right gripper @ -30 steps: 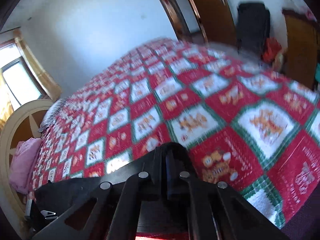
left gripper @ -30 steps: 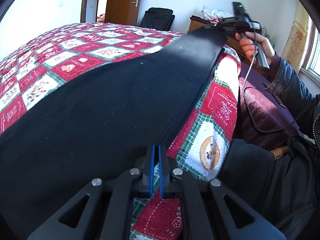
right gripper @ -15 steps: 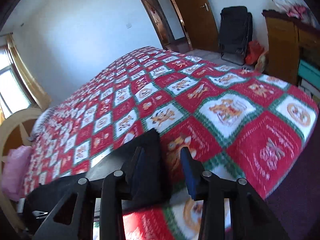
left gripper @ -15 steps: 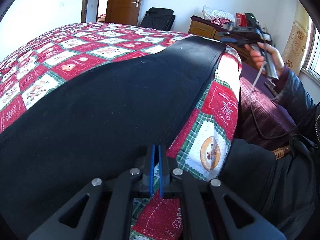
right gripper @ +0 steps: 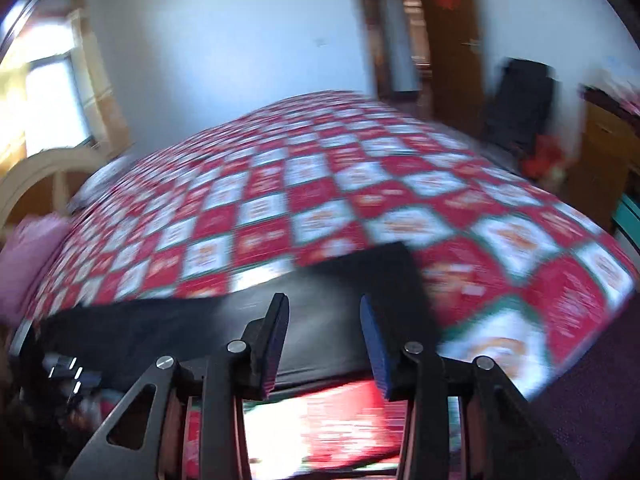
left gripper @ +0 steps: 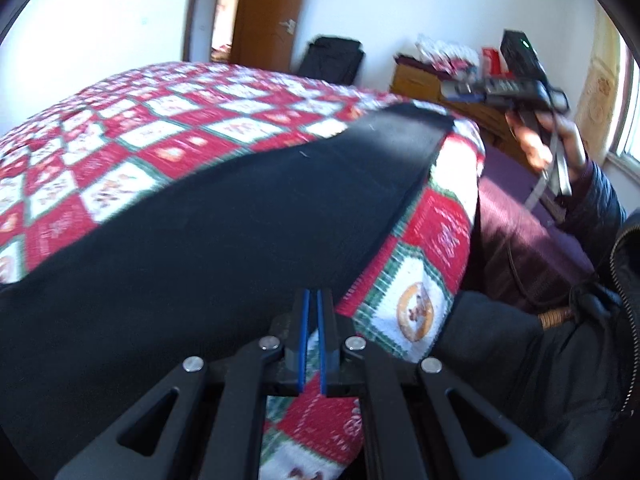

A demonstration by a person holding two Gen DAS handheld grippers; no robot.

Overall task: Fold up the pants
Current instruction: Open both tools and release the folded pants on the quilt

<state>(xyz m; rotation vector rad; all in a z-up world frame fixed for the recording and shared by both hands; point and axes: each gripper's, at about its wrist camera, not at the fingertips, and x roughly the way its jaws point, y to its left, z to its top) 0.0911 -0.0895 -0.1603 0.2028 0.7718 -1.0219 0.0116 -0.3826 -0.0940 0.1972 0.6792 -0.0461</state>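
1. The black pants [left gripper: 208, 232] lie flat along the near edge of a bed, on a quilt [left gripper: 168, 120] of red, white and green squares.
2. In the left wrist view the pants run from the lower left of the picture up to the far right corner of the bed, where their narrow end [left gripper: 404, 124] stops just short of the quilt's edge.
3. The left tongs [left gripper: 311, 300] are closed, the two blue pads nearly together with only a thin slit between them; their tips sit over the near edge of the pants, but whether any cloth is pinched there cannot be told.
4. The right tongs [right gripper: 324, 312] stand apart, with nothing between the pads; their jaws have just been opening. Through the gap shows the end of the pants [right gripper: 344, 292], lying on the quilt.
5. In the left wrist view the right tongs [left gripper: 460, 90] are held in the air beyond the far corner of the bed, clear of the pants, by the person's right hand [left gripper: 548, 140], which comes out of a dark sleeve [left gripper: 600, 196].
6. A wooden door [left gripper: 268, 16] and a black folded chair [left gripper: 332, 60] stand by the far wall, though the right wrist view is blurred.
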